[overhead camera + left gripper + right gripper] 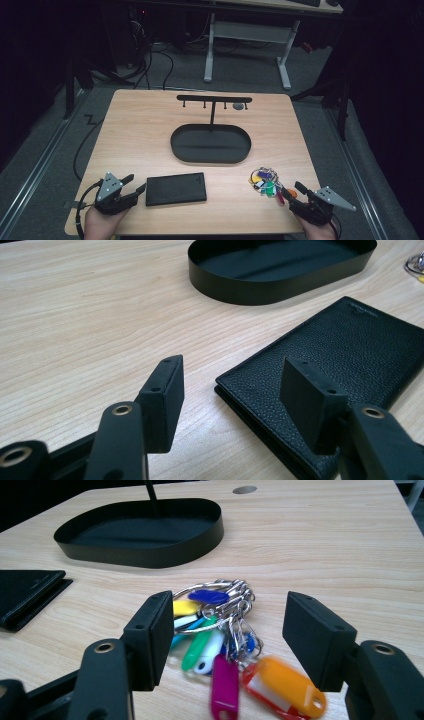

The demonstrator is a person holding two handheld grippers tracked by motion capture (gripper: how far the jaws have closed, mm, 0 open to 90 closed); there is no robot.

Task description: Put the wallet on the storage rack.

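Note:
A black leather wallet point(176, 189) point(350, 355) lies flat near the table's front edge. My left gripper point(136, 183) point(232, 370) is open at the wallet's left end; the near corner sits between the jaws, and neither pad touches it. A bunch of keys point(265, 181) point(215, 625) with several coloured plastic tags lies at the front right. My right gripper point(294, 191) point(227, 605) stands open around the near tags, its pads apart from them.
A black oval tray point(210, 159) point(280, 290) point(150, 555) sits mid-table, empty. Behind it rises a black T-shaped hook stand point(214, 99). A round grey cap point(239, 106) point(244, 489) is set in the wooden tabletop at the back.

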